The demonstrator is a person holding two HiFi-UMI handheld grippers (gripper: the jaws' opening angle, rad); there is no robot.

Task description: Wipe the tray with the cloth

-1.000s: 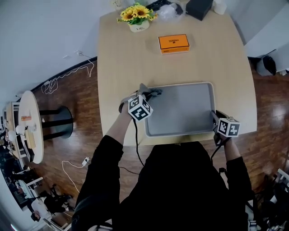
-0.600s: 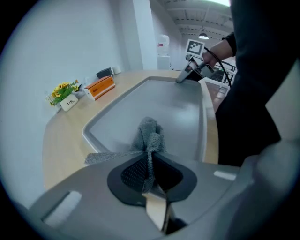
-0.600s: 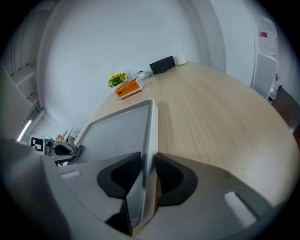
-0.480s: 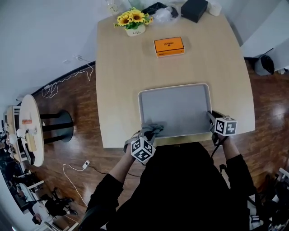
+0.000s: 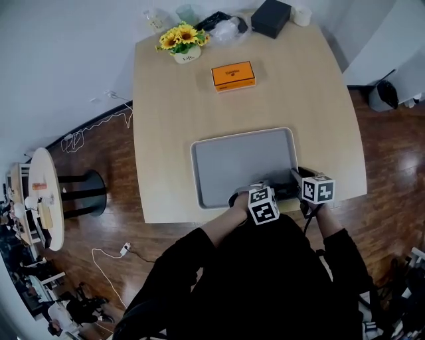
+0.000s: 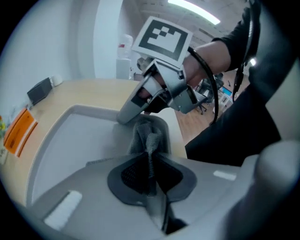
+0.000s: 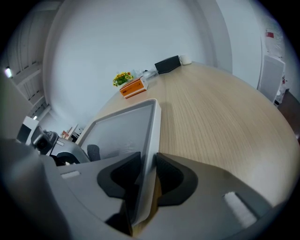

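On pale wood table (image 5: 172, 133), grey tray (image 5: 239, 163), orange box (image 5: 233, 75), dark plank floor (image 5: 119, 226)

Black sleeves (image 5: 199, 247), grey tongs (image 6: 149, 159), black-and-white marker cubes (image 5: 263, 205)

The wooden table (image 5: 305, 99) bears a grey tray (image 5: 226, 166), orange box (image 5: 233, 75), flowers (image 5: 179, 36) and black box (image 5: 270, 17).

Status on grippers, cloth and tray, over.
Left gripper shut on cloth, at near edge of tray. Right gripper clamped on tray rim. Orange box far side, clear.
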